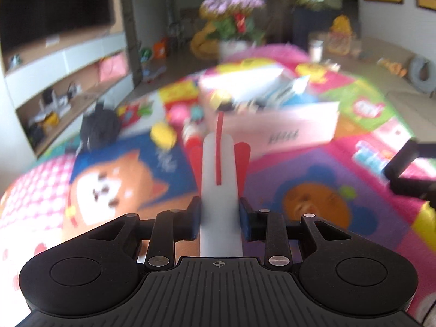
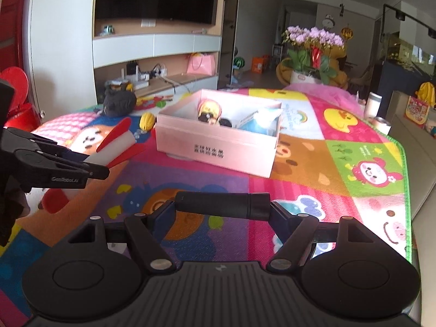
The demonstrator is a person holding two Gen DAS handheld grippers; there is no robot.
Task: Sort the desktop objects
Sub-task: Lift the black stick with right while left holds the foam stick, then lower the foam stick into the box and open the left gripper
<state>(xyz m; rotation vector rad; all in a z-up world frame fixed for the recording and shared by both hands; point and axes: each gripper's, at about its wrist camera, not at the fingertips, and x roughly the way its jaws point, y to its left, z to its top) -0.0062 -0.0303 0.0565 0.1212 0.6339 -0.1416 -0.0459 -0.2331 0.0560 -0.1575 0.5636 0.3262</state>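
Pinching a white toy rocket with red fins [image 1: 220,169] between the blue pads [image 1: 195,218] of the left gripper [image 1: 220,218], nose pointing ahead, held above the colourful cartoon play mat [image 1: 313,179]. Clamping a black cylinder [image 2: 222,201] crosswise in the right gripper [image 2: 222,212], fingers pressing on both ends. Sitting beyond on the mat: a pink cardboard box [image 2: 218,150] holding a yellow figurine [image 2: 208,111] and blue-white packets [image 2: 259,121]; yellow toy [image 2: 147,121] just beside it.

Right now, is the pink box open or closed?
Open. The pink box has no lid on top, and the right wrist view looks down inside it, where a yellow doll and a blue-white packet lie.
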